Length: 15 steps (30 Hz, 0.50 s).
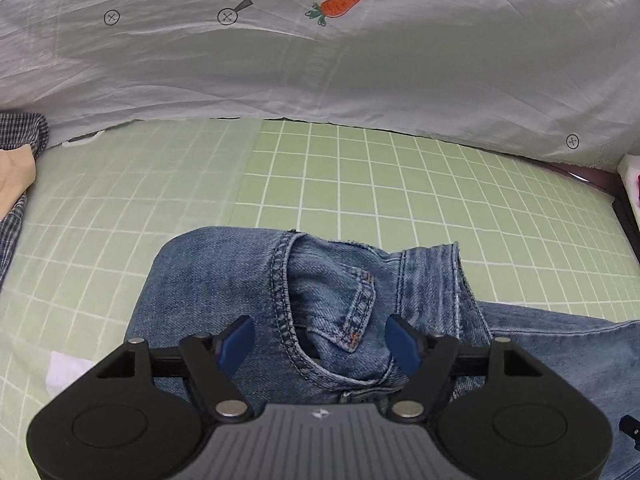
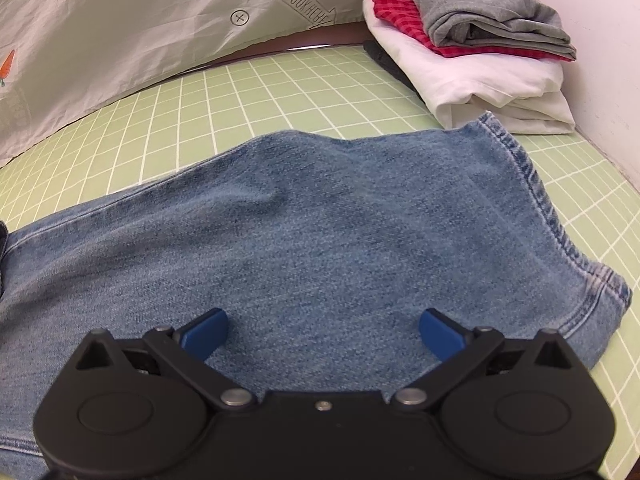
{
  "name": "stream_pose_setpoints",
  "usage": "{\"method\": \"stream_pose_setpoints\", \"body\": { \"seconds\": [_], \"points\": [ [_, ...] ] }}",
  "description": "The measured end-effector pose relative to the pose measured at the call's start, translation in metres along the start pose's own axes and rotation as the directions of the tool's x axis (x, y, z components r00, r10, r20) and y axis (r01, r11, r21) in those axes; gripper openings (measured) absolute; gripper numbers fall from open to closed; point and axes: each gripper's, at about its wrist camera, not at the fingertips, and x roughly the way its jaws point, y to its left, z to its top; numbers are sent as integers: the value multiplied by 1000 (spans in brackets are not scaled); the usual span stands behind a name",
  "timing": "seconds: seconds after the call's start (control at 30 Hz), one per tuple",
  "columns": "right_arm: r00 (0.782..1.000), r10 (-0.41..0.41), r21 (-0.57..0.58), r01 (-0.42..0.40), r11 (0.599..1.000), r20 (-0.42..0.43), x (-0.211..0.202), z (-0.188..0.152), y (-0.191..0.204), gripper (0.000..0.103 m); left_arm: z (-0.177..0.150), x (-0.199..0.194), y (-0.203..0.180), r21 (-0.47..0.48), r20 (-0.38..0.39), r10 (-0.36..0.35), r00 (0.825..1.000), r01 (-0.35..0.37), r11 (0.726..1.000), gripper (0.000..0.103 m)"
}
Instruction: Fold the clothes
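A pair of blue jeans lies on the green checked sheet. In the left wrist view its waistband and pocket end (image 1: pixel 320 288) is rumpled and bunched right under my left gripper (image 1: pixel 320 340), which is open and holds nothing. In the right wrist view the jeans leg (image 2: pixel 320 216) lies flat, its hem at the right. My right gripper (image 2: pixel 322 330) hovers over the leg, open and empty.
A stack of folded clothes (image 2: pixel 476 40), grey on red on white, sits at the back right by the wall. A white carrot-print sheet (image 1: pixel 320 60) hangs along the back. A checked garment (image 1: pixel 16 168) lies at the left edge. A white scrap (image 1: pixel 64 372) lies left of the jeans.
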Motion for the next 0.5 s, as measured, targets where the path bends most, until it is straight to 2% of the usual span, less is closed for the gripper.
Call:
{"method": "stream_pose_setpoints", "body": {
  "seconds": [0.2, 0.33, 0.37, 0.4, 0.43, 0.5],
  "points": [
    [998, 69, 78, -67, 995, -12, 4, 17, 5, 103, 0, -7, 10, -8, -23, 2, 1000, -2, 1000, 79],
    [980, 198, 184, -194, 964, 0, 6, 28, 13, 103, -2, -13, 19, 6, -47, 8, 999, -8, 1000, 83],
    [968, 252, 227, -246, 942, 3, 8, 31, 15, 103, -4, -13, 22, 3, -55, 5, 998, -5, 1000, 83],
    [945, 326, 281, -315, 907, 8, 9, 33, 17, 103, -5, -13, 26, -6, -64, -2, 998, 1, 1000, 84],
    [912, 410, 335, -391, 857, 15, 12, 34, 19, 103, -7, -12, 29, -19, -74, -9, 997, 8, 1000, 86],
    [825, 565, 426, -515, 744, 11, 23, 35, 31, 102, -11, -11, 35, -48, -94, -23, 995, 19, 999, 87]
  ]
}}
